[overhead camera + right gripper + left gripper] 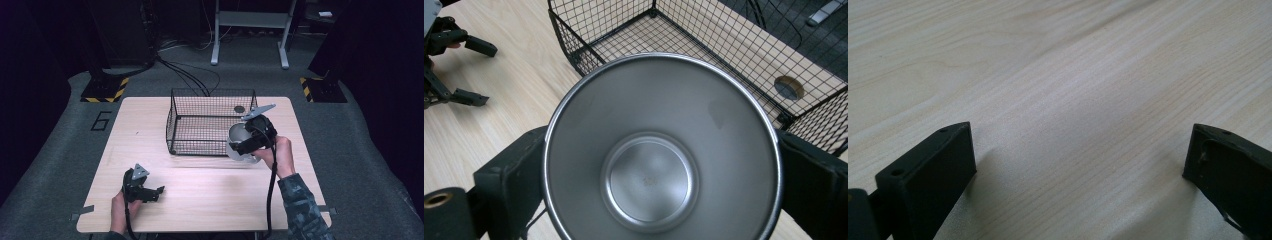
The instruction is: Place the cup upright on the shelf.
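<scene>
A steel cup hangs tilted over the table, just outside the front right corner of a black wire basket. My right gripper is shut on it, a jaw on each side of the cup's wall. In the right gripper view the cup's empty mouth faces the camera and the basket stands beyond it, empty. My left gripper rests low at the table's front left, open, with bare wood between its jaws. It is also visible across the table.
A round cable hole lies in the tabletop behind the basket's far right side. Beyond the table is dark carpet with cables, a grey metal frame and two hazard-striped bases.
</scene>
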Motion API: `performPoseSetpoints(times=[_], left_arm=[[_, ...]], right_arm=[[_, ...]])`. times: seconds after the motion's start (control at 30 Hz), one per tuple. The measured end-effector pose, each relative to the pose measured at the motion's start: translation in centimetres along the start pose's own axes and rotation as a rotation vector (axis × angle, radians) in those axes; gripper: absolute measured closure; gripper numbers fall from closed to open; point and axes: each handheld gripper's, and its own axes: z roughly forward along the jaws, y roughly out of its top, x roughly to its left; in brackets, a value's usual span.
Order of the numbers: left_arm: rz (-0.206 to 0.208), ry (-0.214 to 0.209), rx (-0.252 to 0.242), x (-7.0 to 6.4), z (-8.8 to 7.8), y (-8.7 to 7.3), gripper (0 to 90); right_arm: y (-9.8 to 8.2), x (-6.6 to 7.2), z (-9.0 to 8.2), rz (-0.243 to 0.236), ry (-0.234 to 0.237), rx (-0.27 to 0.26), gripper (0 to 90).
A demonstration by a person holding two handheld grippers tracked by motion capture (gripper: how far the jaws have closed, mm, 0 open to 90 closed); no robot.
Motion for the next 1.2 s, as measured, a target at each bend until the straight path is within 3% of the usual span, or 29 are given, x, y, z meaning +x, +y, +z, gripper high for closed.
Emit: performPoseSetpoints(times=[0.57, 1.03, 1.2], left_arm=[[-0.002, 0.001, 0.0, 0.0, 0.0, 0.0, 0.0], [0.001, 0.001, 0.0, 0.0, 0.0, 0.0, 0.0], [0.011, 0.005, 0.0, 0.0, 0.0, 0.0, 0.0]], right_arm=[[3.4, -0.2, 0.4, -0.026, 0.003, -0.001, 5.7], [6.8, -1.2, 2.1, -0.047, -0.01, 0.006, 5.7], [8.5, -1.5, 3.5, -0.058, -0.009, 0.014, 5.7]])
